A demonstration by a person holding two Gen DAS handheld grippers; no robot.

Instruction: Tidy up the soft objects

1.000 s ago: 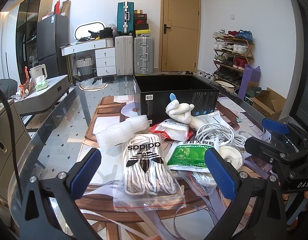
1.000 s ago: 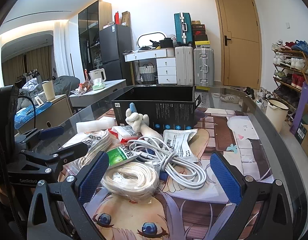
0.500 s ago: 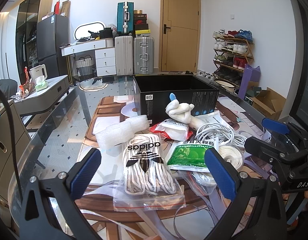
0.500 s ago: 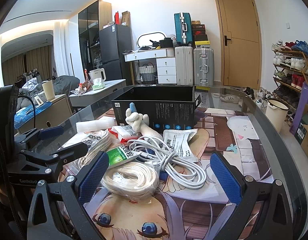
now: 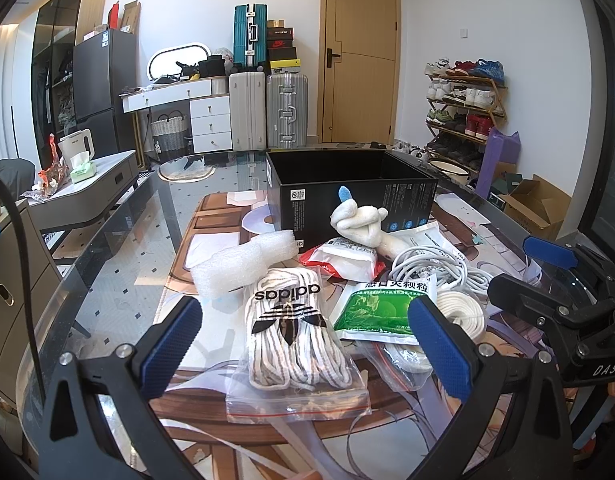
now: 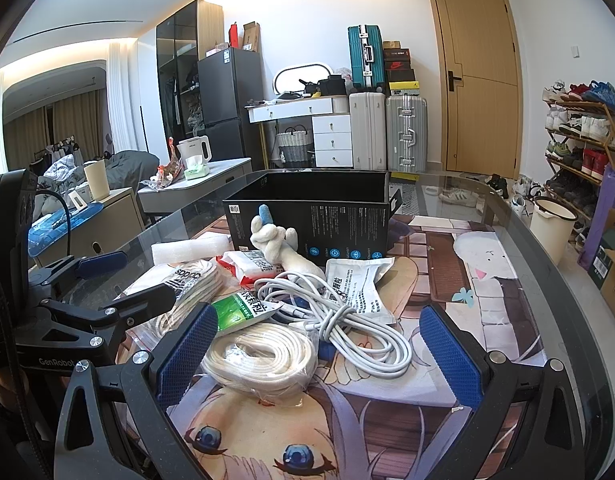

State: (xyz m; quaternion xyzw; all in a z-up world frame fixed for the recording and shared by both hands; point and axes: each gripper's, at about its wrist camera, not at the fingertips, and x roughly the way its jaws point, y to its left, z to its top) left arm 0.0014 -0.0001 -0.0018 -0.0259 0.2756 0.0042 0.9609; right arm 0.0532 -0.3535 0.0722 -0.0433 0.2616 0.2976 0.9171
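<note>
1. Waiting at the start: nothing is gripped, and the soft things lie heaped at frame centre in both views, in front of the black box [image 5: 349,184], which I judge to be their destination.
2. Left gripper [image 5: 305,332] has its jaws apart, hovering over the laces bag [image 5: 295,336]; right gripper [image 6: 319,344] is likewise spread above the rope coil [image 6: 263,356].
3. Next move, I judge: lower, close on one bundle, carry it to the box.
4. Count: one laces bag, one rope coil, one cable bundle [image 6: 347,316], one plush hand [image 5: 357,220], one foam wrap [image 5: 243,264], three sachets: green [image 5: 379,306], red-white [image 5: 343,258], white [image 6: 357,284].
5. All of it rests on the glass table [image 5: 119,272], lower centre of both frames.
</note>
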